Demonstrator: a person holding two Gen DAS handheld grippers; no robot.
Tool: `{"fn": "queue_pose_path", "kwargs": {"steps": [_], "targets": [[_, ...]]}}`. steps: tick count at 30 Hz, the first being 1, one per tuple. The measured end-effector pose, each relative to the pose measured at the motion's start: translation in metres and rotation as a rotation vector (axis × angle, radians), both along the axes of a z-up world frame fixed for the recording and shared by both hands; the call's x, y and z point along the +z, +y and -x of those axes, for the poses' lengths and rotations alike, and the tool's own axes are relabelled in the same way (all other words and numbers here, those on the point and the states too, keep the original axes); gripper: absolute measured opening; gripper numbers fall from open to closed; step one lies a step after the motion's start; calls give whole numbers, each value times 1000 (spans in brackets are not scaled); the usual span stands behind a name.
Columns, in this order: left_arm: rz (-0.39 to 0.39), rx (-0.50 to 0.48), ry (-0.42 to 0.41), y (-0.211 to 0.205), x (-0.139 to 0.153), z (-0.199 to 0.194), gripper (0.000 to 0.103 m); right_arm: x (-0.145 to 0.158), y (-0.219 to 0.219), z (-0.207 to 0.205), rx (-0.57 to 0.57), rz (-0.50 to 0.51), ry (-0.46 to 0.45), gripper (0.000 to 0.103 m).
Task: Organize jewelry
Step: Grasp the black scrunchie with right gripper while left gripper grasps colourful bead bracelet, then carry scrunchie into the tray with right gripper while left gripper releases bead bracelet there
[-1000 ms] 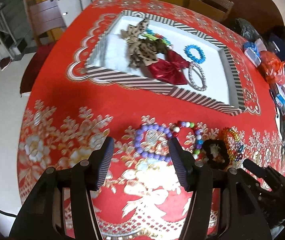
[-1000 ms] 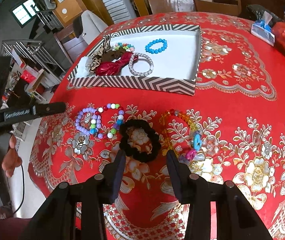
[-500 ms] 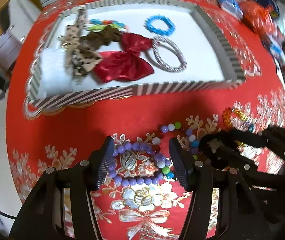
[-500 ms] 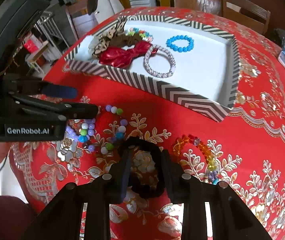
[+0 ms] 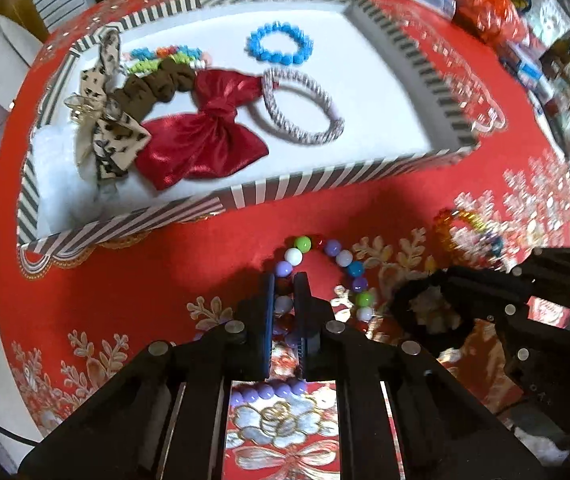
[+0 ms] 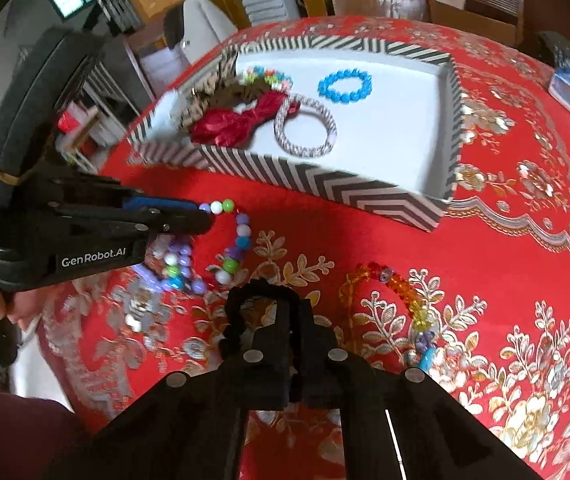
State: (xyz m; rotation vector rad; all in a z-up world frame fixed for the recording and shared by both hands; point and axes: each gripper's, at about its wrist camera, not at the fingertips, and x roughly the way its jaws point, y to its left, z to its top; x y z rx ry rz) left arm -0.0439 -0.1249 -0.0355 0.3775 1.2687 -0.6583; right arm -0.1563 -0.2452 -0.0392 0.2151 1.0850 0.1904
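The left gripper is pinching the multicolored bead bracelet between its nearly closed fingers, down on the red desk just in front of the striped box. The right gripper is clamping the black scrunchie with its fingers pressed together (beside an orange bead bracelet lying on the cloth). In the box are lying a red bow, a silver bangle and a blue bracelet.

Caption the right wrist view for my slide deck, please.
Right claw shut on black scrunchie before striped tray.
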Motion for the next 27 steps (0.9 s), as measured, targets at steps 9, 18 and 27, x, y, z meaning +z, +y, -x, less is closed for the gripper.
{"fn": "queue_pose_path", "kwargs": {"steps": [9, 18, 27], "targets": [[132, 62, -50, 18, 68, -1, 8, 56, -21, 14, -34, -109, -123, 3], [165, 108, -167, 7, 120, -26, 8, 87, -36, -13, -32, -121, -166, 3], [174, 113, -184, -1, 127, -37, 8, 12, 0, -19, 78, 67, -7, 15]]}}
